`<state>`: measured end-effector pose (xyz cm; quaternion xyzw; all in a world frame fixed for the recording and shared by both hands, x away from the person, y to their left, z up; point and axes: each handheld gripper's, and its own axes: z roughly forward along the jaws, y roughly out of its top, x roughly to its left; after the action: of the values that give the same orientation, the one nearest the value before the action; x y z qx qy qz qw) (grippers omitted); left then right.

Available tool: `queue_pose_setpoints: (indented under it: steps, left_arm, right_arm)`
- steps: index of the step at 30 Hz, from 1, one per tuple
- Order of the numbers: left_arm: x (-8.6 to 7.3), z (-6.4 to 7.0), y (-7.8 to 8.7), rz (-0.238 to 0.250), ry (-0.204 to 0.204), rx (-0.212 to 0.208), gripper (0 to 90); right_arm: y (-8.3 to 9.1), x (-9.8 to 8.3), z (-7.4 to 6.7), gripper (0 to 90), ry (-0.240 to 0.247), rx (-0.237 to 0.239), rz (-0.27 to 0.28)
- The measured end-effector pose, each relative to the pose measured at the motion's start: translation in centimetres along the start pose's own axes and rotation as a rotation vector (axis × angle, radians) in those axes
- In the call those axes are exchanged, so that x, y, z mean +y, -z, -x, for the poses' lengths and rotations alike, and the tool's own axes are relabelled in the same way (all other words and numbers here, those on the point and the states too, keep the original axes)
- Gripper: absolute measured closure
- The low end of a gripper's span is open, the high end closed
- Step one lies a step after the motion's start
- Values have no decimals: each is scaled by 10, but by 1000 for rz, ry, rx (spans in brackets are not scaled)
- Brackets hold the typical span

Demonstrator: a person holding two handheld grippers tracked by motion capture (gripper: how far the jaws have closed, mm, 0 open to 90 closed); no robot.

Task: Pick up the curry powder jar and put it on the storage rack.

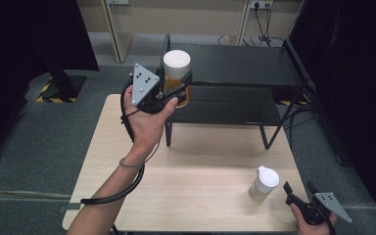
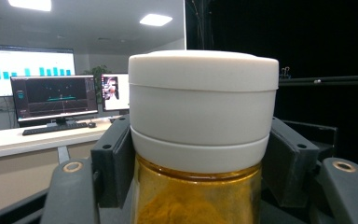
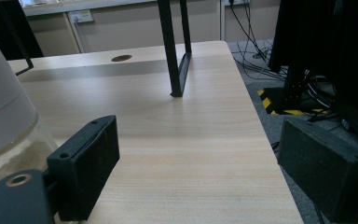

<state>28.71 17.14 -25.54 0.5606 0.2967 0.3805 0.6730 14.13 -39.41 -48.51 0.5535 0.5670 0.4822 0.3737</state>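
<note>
An amber jar with a white lid (image 1: 176,66) (image 2: 203,121) is clamped between the jaws of my left gripper (image 1: 178,90) (image 2: 200,163), held upright in the air beside the front left corner of the black shelf (image 1: 235,66). A second jar with a white flip lid (image 1: 264,183) (image 3: 2,116) stands on the wooden table (image 1: 196,171) at the front right. Just right of it, near the table's front right corner, my right gripper (image 1: 297,188) (image 3: 200,163) has its jaws wide apart with nothing between them.
The black two-tier shelf stands on the back half of the table, its leg (image 3: 172,51) ahead of the right gripper. Black curtains flank both sides. Cables (image 1: 262,24) lie on the floor behind.
</note>
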Motion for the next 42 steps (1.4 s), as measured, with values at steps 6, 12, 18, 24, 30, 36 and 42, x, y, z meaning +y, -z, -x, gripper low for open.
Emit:
queue_pose_setpoints:
  steps: [6, 12, 18, 24, 30, 36, 42]
  left_arm:
    - [7, -1, -5, 4, 1, 6, 349]
    - [13, -3, -11, 5, 8, 12, 348]
    - [18, -4, -19, 4, 5, 23, 348]
    - [25, -4, -28, 6, -1, 33, 348]
    - [29, -6, -37, 8, -3, 44, 349]
    - [29, -9, -46, 7, -1, 49, 349]
    - [27, -13, -56, -6, 0, 68, 348]
  right_arm:
    - [0, 0, 0, 130, 0, 0, 0]
    - [0, 0, 0, 130, -1, 2, 0]
    - [0, 0, 1, 130, -2, 2, 0]
    - [0, 0, 1, 131, -3, 3, 1]
    - [0, 0, 1, 131, -5, 3, 0]
    - [0, 0, 1, 130, -7, 3, 2]
    - [0, 0, 2, 131, -8, 4, 2]
